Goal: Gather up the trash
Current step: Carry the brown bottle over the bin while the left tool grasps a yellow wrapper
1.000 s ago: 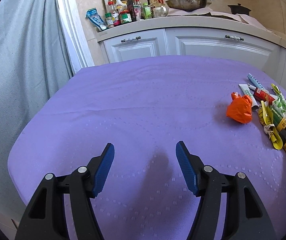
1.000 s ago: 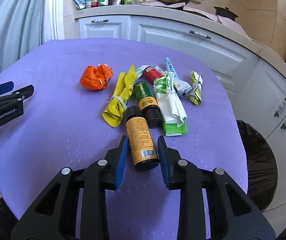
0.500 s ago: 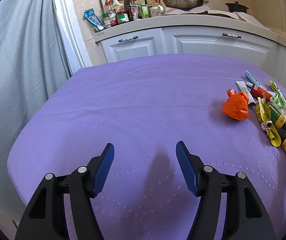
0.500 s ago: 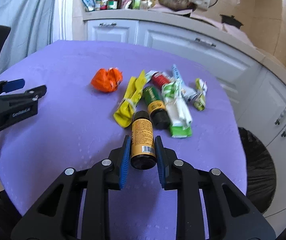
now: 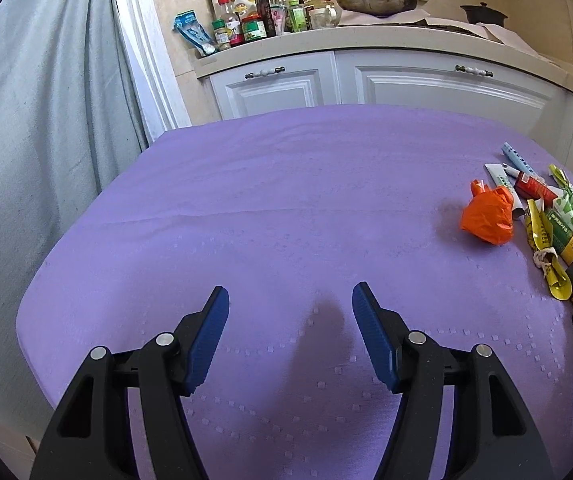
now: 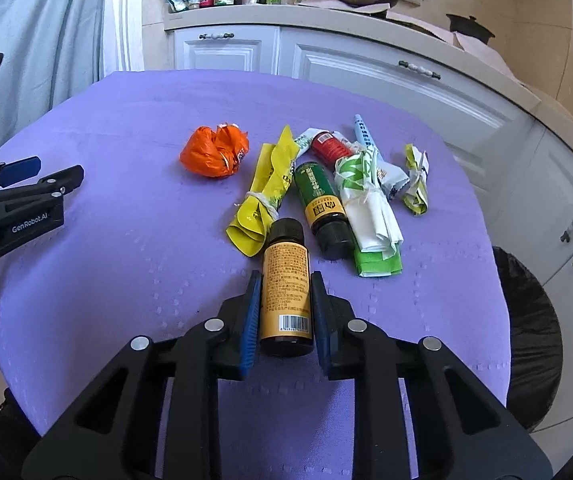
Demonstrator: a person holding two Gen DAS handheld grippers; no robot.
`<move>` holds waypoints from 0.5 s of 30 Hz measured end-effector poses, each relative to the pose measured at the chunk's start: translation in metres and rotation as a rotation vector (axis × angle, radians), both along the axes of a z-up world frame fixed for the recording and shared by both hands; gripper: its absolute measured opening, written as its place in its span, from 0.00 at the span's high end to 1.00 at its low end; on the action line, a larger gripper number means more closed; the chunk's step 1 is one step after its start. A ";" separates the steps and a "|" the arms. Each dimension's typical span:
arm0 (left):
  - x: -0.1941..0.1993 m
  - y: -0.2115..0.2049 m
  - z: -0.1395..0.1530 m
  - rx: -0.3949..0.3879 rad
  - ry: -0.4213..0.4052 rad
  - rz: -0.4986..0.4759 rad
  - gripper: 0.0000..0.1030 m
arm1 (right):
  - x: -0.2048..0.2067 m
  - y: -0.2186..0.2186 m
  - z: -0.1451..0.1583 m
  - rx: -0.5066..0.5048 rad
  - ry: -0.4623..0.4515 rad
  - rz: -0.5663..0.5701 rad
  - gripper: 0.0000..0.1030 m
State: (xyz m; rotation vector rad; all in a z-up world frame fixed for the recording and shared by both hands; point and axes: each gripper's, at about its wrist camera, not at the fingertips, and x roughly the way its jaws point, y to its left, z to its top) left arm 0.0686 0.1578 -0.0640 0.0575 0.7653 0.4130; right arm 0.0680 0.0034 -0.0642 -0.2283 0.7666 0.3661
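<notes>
Gripping the small brown orange-labelled bottle above the purple tablecloth, right gripper has first item; left gripper gapes, empty. Remaining wrappers and bottles uncollected; black-lined bin beside the table, none visibly binned.

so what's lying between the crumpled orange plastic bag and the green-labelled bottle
A knotted yellow plastic wrapper lies between the crumpled orange plastic bag and the green-labelled dark bottle, clearest in the right wrist view.
</notes>
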 end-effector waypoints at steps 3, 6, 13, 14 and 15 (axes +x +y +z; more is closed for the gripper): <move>0.000 -0.005 0.002 -0.001 -0.002 -0.011 0.39 | -0.004 -0.008 0.008 0.020 -0.031 -0.022 0.78; -0.001 -0.012 0.004 -0.007 -0.008 -0.025 0.39 | -0.005 -0.020 0.016 0.041 -0.062 -0.056 0.78; 0.006 -0.046 0.007 -0.014 -0.007 -0.108 0.39 | 0.004 -0.056 0.029 0.050 -0.124 -0.181 0.78; 0.008 -0.052 0.008 -0.021 -0.007 -0.126 0.39 | 0.006 -0.061 0.029 0.048 -0.130 -0.197 0.78; 0.009 -0.058 0.008 -0.027 -0.007 -0.140 0.39 | 0.008 -0.068 0.030 0.046 -0.140 -0.218 0.78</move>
